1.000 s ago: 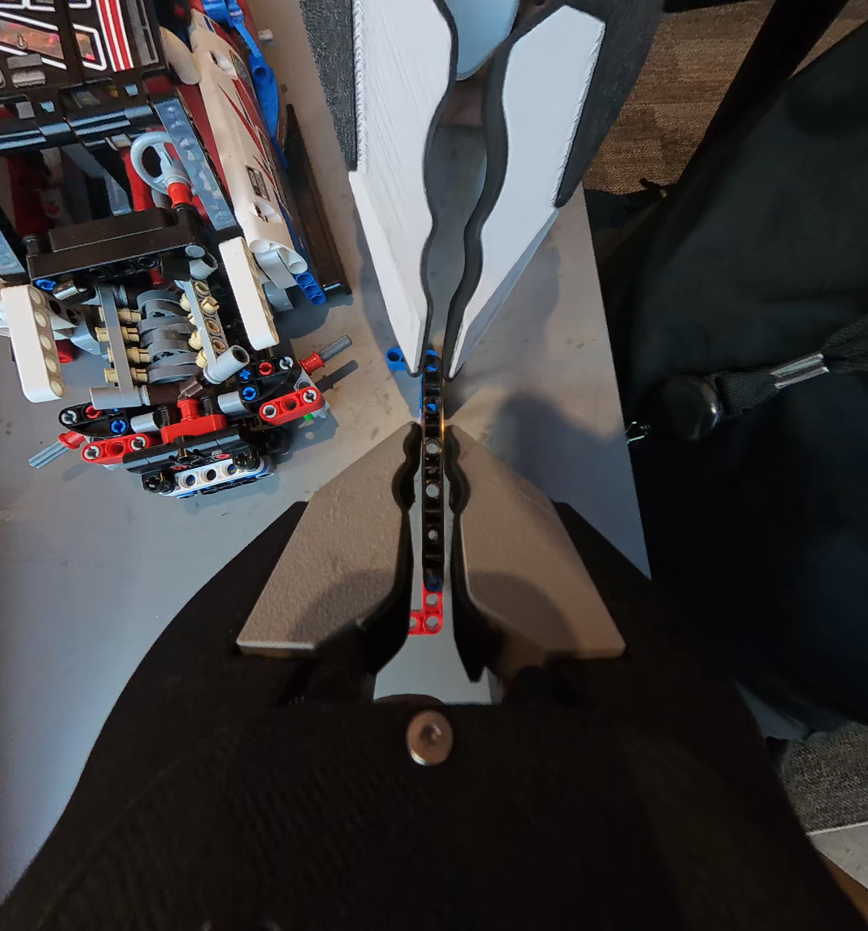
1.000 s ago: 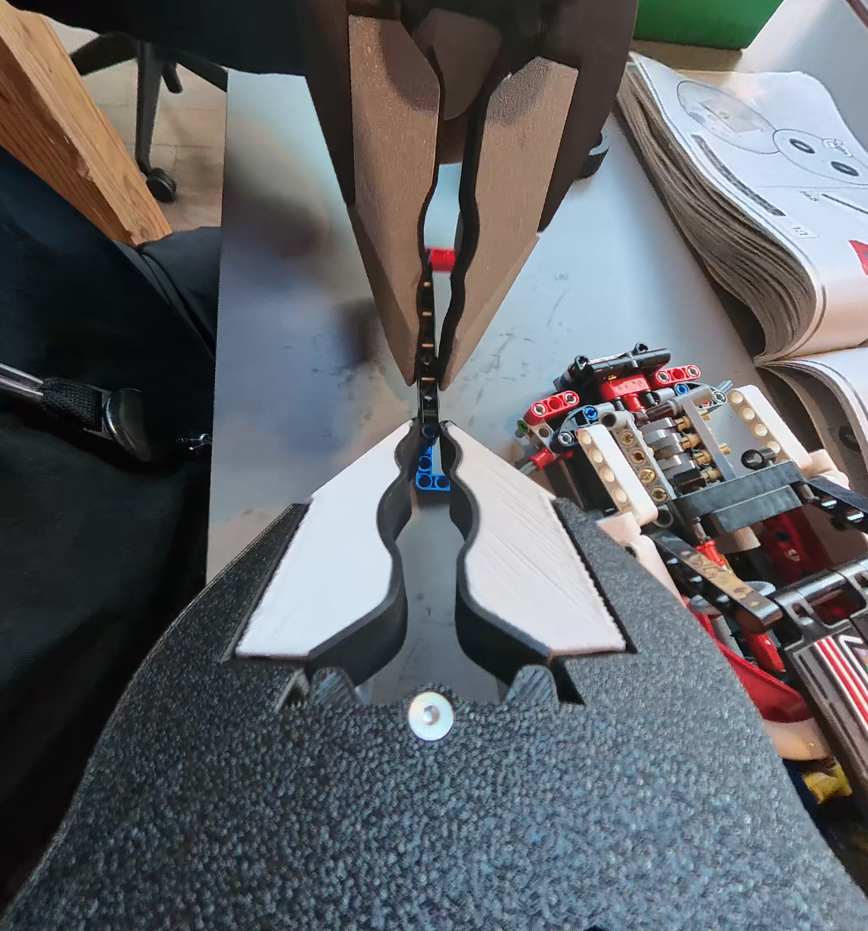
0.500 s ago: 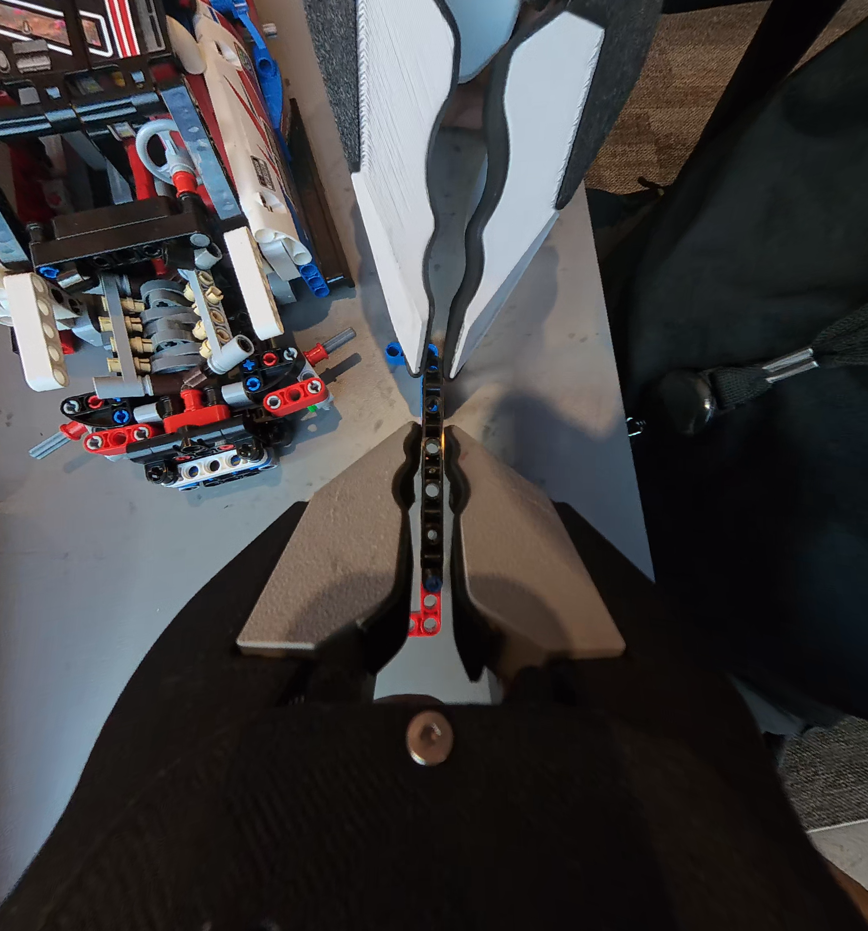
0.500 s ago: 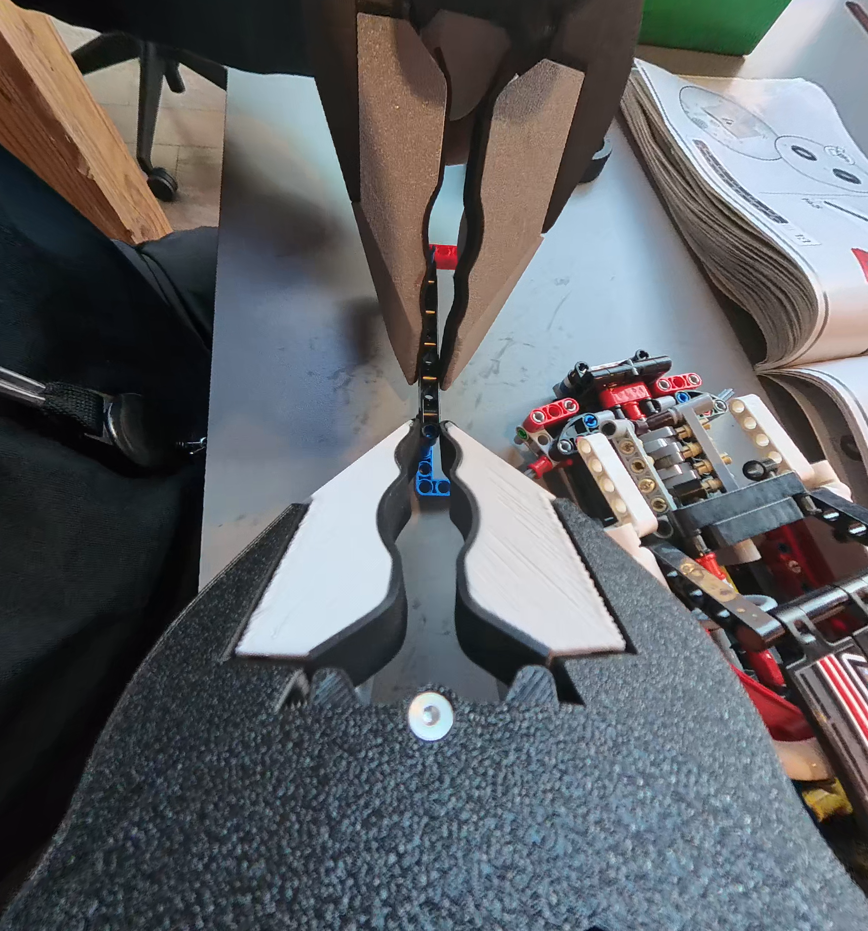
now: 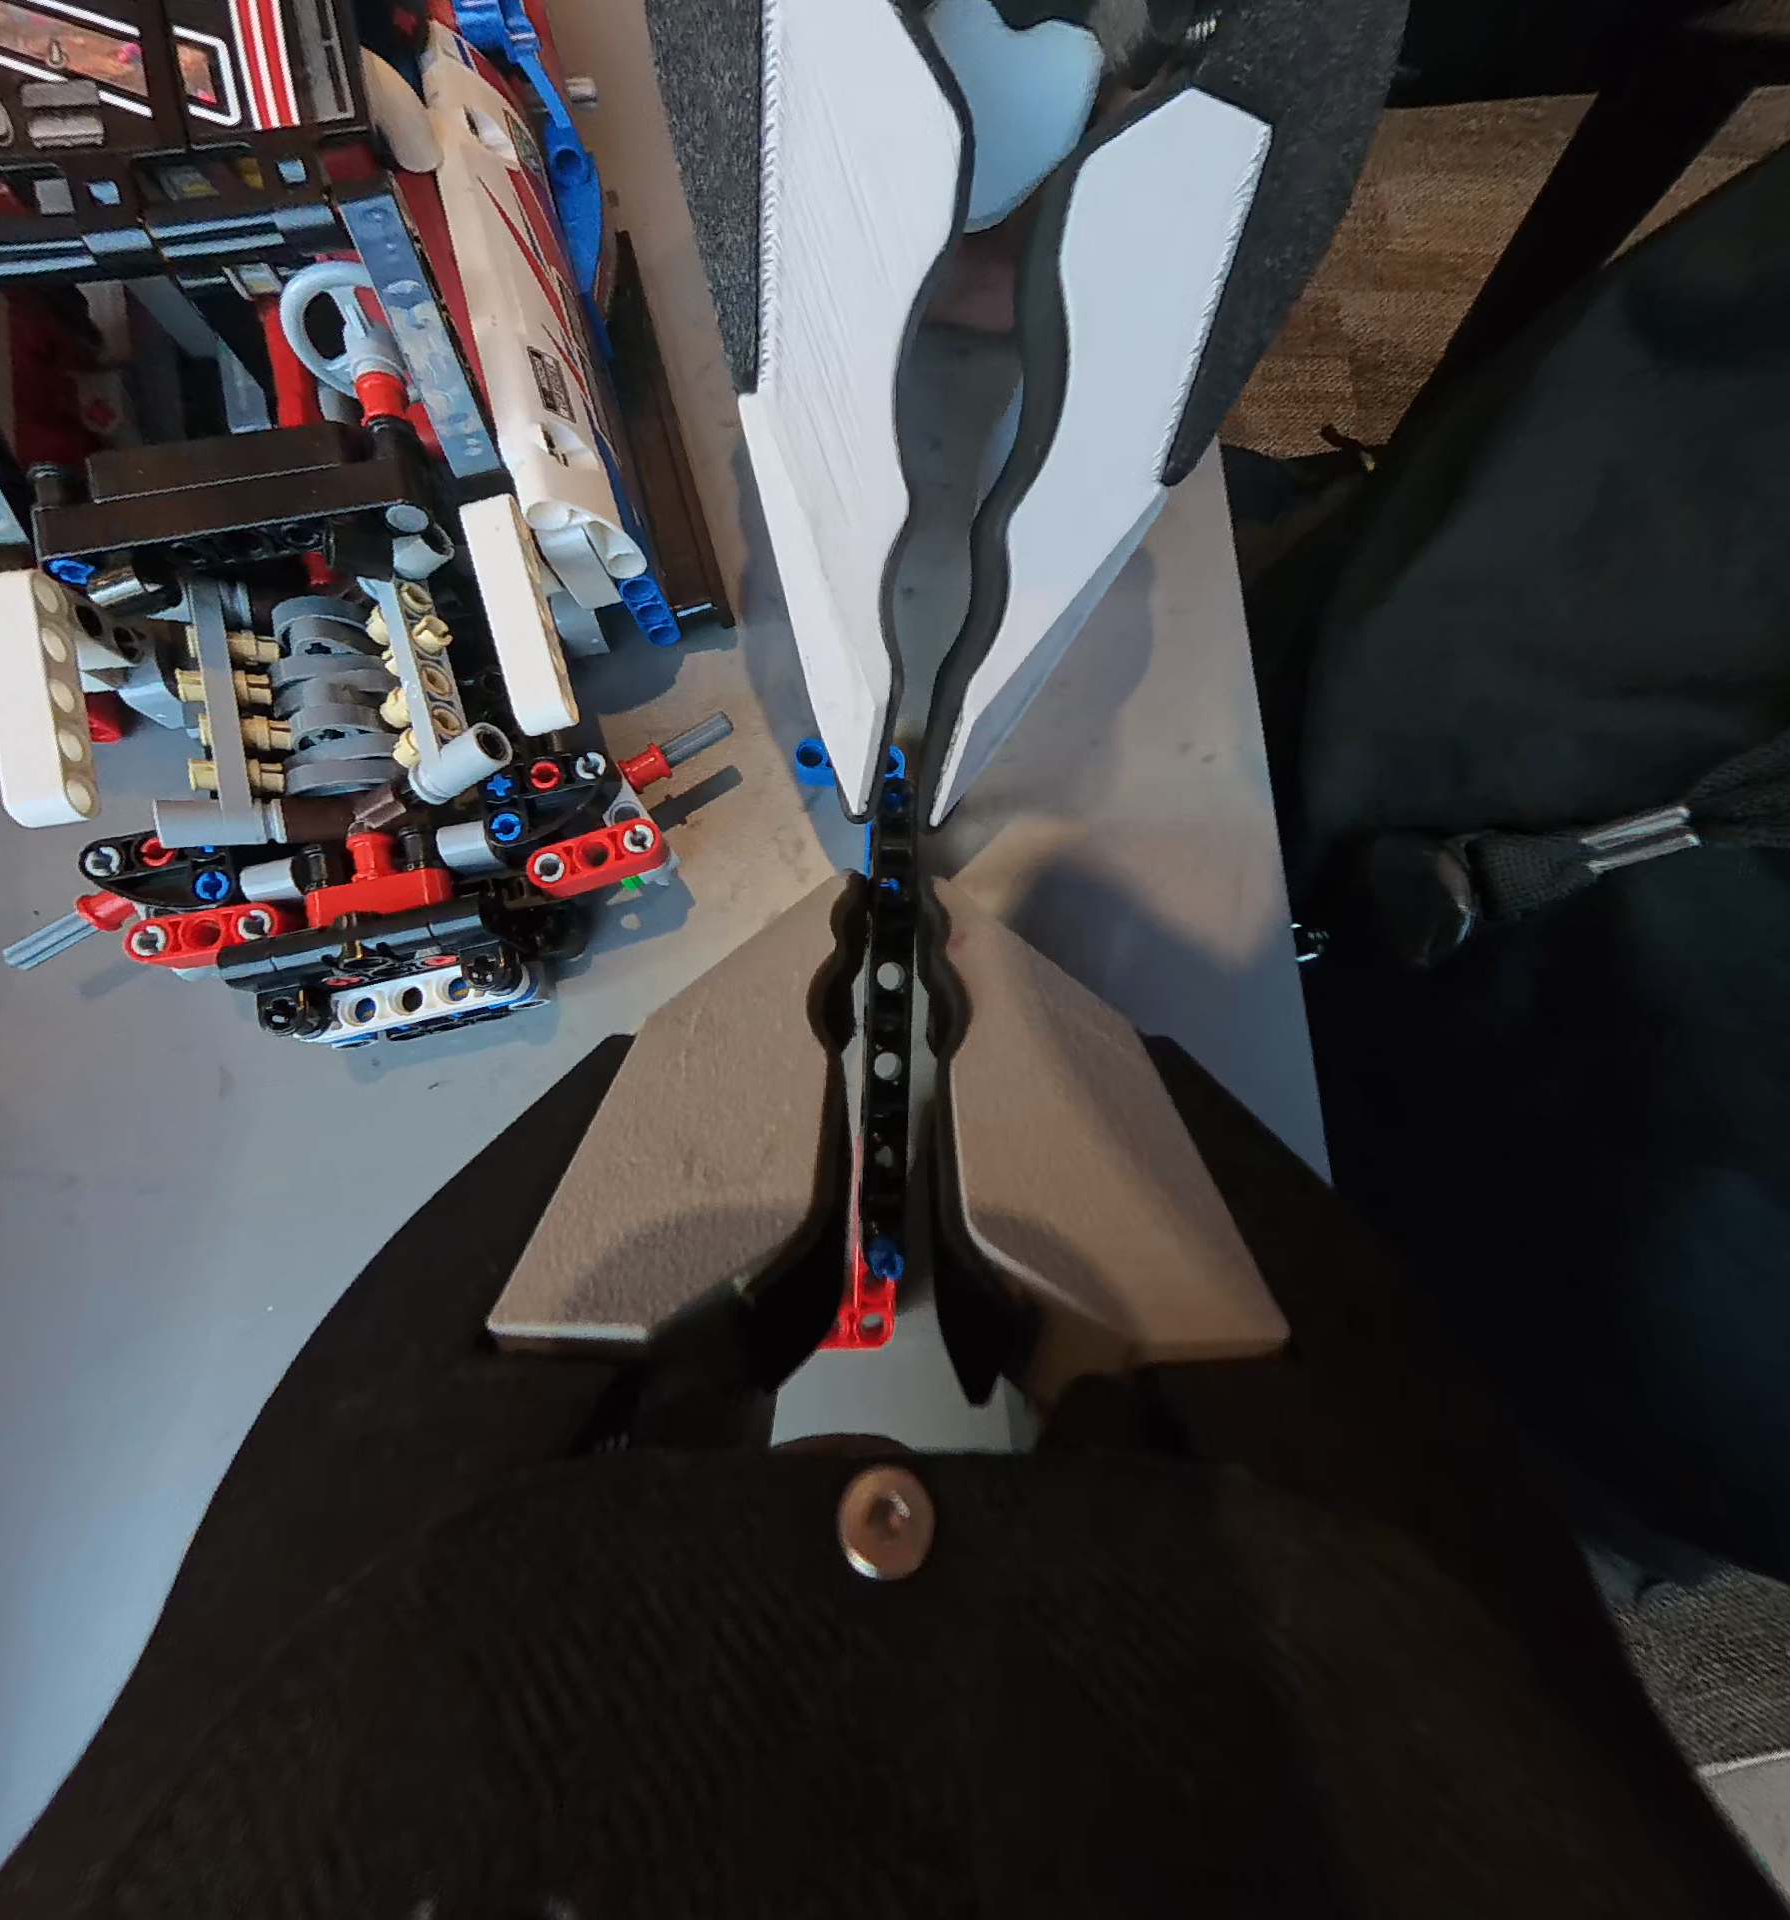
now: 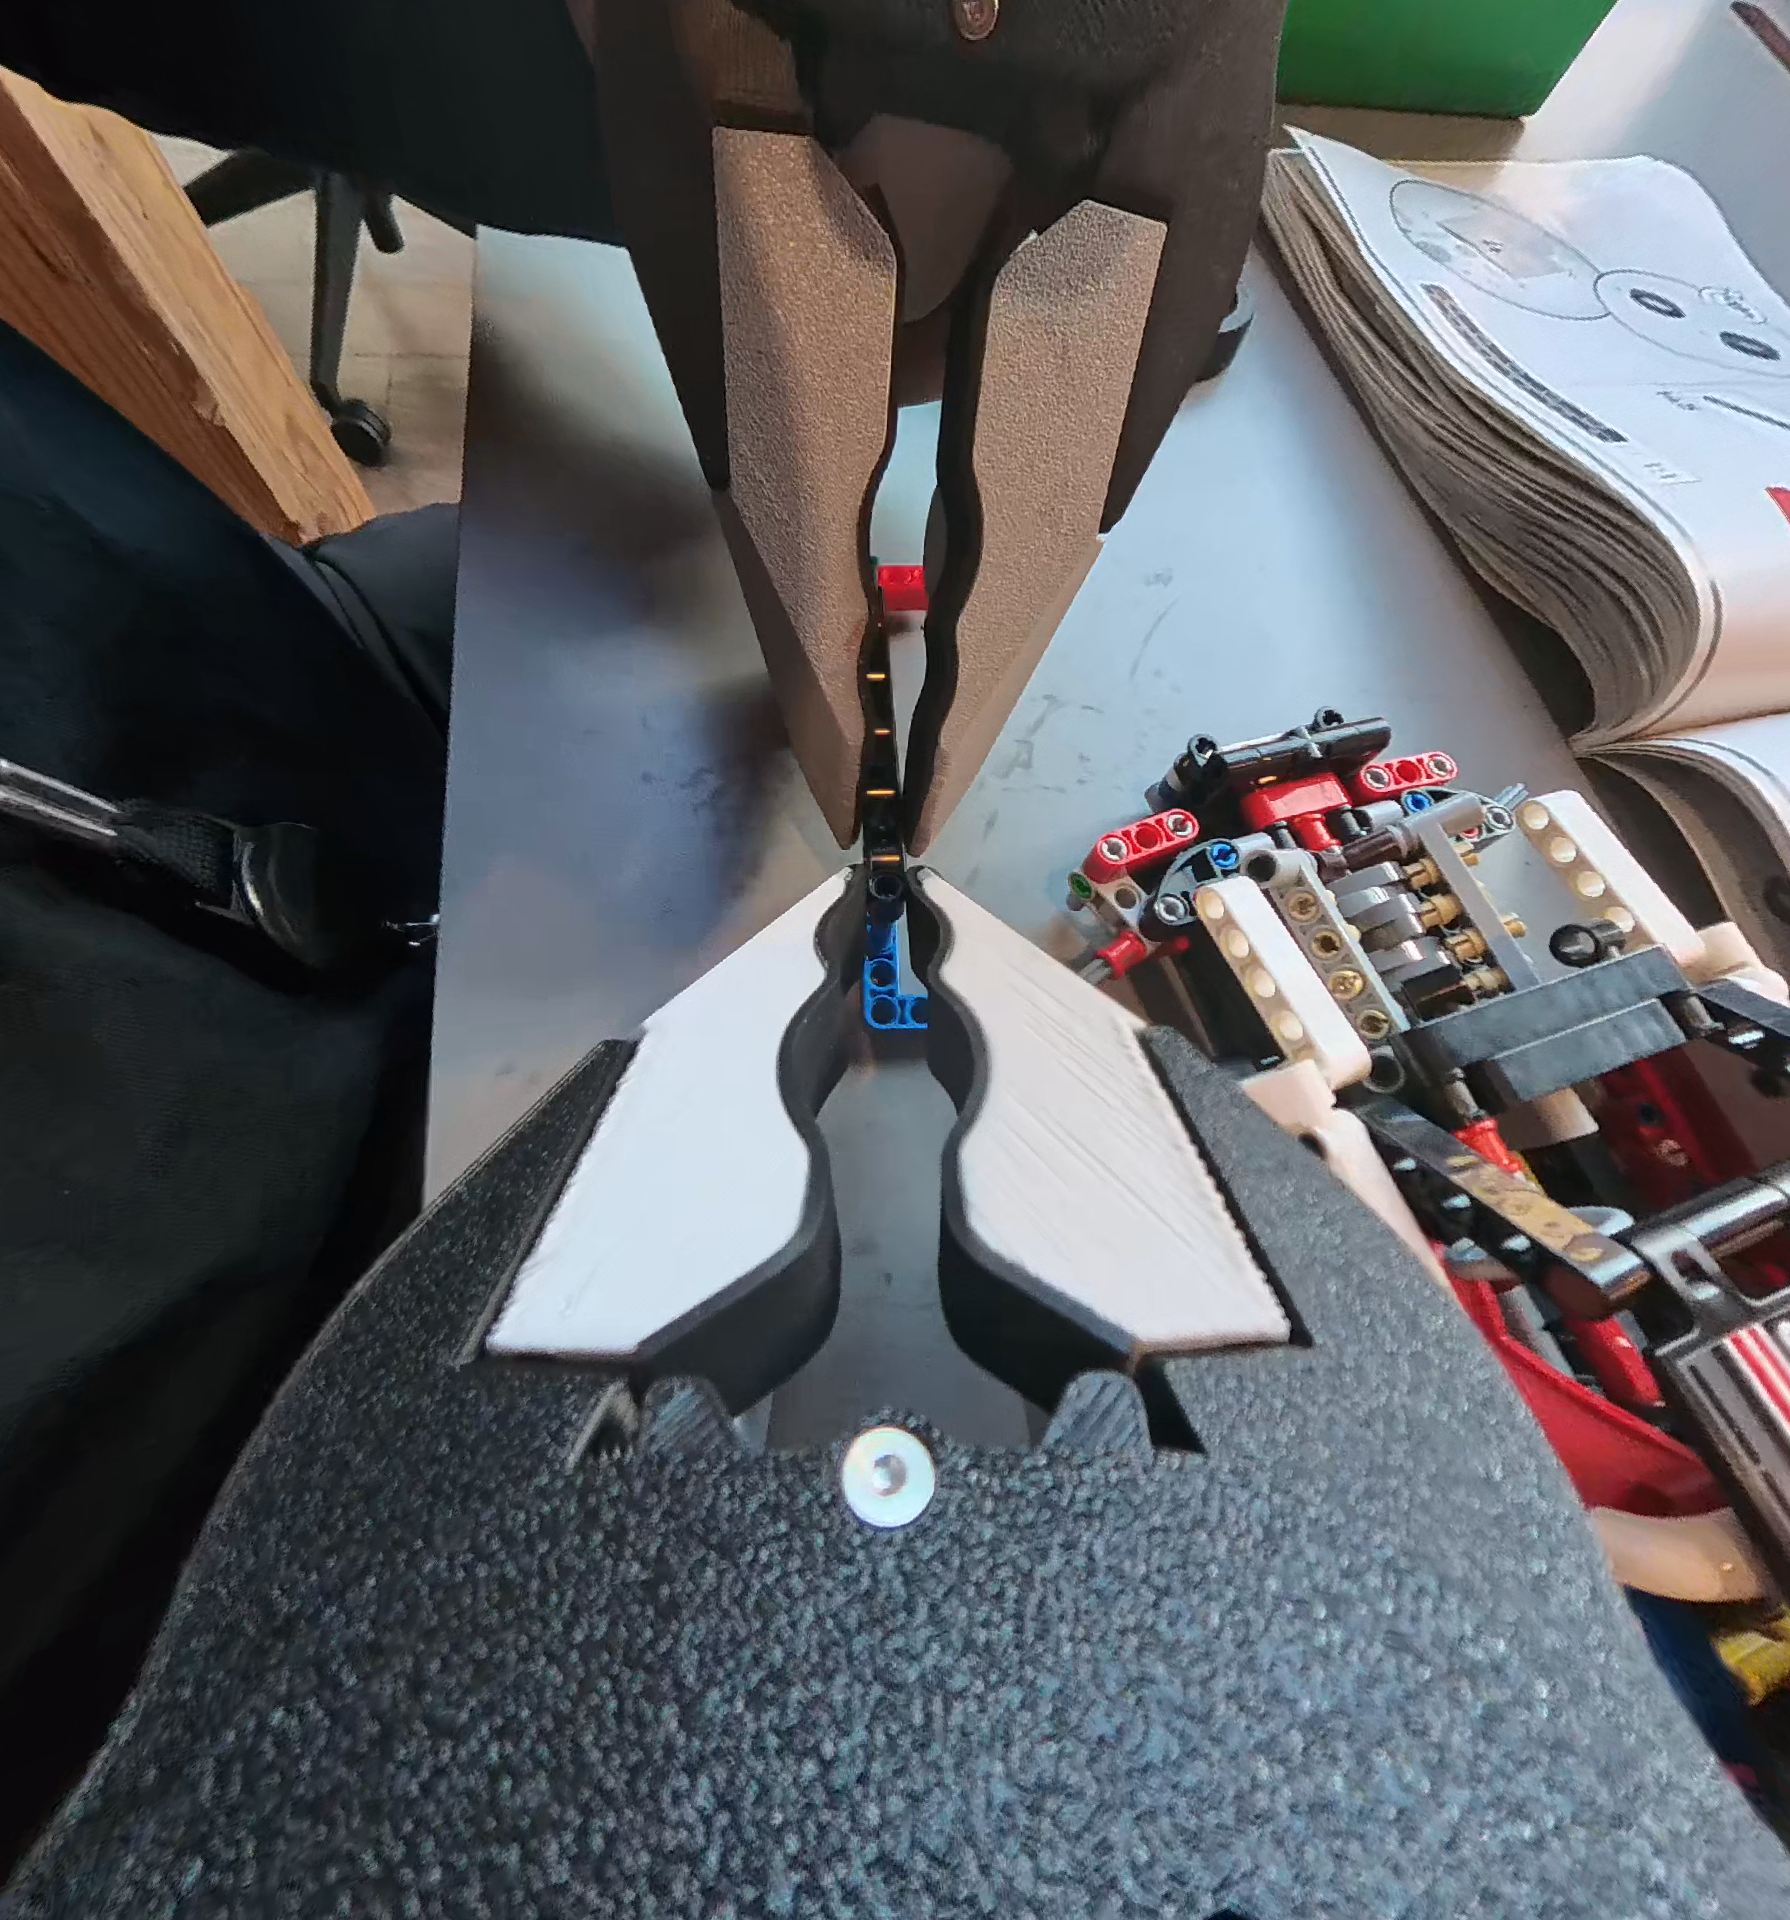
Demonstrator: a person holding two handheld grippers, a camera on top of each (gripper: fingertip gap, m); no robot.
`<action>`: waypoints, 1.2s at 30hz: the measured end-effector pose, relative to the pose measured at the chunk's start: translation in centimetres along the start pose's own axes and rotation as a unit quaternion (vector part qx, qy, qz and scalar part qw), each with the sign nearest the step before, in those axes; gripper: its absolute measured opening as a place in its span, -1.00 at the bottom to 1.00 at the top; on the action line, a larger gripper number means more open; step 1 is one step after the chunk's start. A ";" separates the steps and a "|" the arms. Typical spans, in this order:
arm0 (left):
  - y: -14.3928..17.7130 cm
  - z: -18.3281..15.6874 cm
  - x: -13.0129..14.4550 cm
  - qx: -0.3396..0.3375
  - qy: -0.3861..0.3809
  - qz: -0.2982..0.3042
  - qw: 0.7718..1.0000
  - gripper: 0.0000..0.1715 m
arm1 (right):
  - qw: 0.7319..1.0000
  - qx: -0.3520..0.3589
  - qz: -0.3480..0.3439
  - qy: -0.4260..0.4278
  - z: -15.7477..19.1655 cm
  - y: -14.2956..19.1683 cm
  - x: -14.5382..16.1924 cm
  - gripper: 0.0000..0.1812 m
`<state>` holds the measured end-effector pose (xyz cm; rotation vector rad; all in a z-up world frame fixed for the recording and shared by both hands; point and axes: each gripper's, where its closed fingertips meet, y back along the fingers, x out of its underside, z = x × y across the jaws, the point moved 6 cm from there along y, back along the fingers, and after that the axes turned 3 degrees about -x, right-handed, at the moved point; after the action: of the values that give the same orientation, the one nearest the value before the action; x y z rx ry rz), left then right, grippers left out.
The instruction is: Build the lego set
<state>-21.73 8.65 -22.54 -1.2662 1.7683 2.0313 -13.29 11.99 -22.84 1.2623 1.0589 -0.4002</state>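
Note:
My left gripper (image 5: pixel 891 883) is shut on a long black holed beam (image 5: pixel 886 1049) with a small red piece (image 5: pixel 863 1314) at its near end. My right gripper (image 6: pixel 886 878) is shut on a blue angle piece (image 6: pixel 886 987) at the beam's other end. The two grippers face each other tip to tip above the table's edge. The right gripper's white fingers (image 5: pixel 849 468) show in the left wrist view, and the left gripper's brown fingers (image 6: pixel 808 468) in the right wrist view. The beam (image 6: pixel 878 727) and the red piece (image 6: pixel 901 587) also show there.
The half-built lego car (image 5: pixel 330 727) stands on the grey table (image 5: pixel 143 1195) beside the grippers; it also shows in the right wrist view (image 6: pixel 1390 935). An open instruction booklet (image 6: pixel 1597 416) lies beyond it, by a green box (image 6: pixel 1421 52). A person's dark clothing (image 5: pixel 1597 831) is past the table edge.
The two grippers have drawn closer together along the beam, so less of the beam shows between their tips. The car has barely shifted in view.

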 end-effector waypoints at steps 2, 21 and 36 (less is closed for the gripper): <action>0.0 -0.1 -0.2 0.008 0.002 0.007 1.000 -0.94 | 1.000 -0.005 0.002 -0.011 0.1 0.1 0.0 -0.92; 0.0 0.0 -0.8 0.003 -0.036 0.061 0.997 -0.94 | 1.000 -0.005 0.020 0.005 0.0 0.5 0.0 -0.93; 0.2 0.0 -1.2 0.002 -0.037 0.057 0.998 -0.94 | 0.999 -0.005 0.032 0.019 -0.2 0.9 -0.3 -0.94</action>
<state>-21.12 9.10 -21.61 -1.0982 1.8496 2.1051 -12.82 12.32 -22.03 1.2959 1.0483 -0.3225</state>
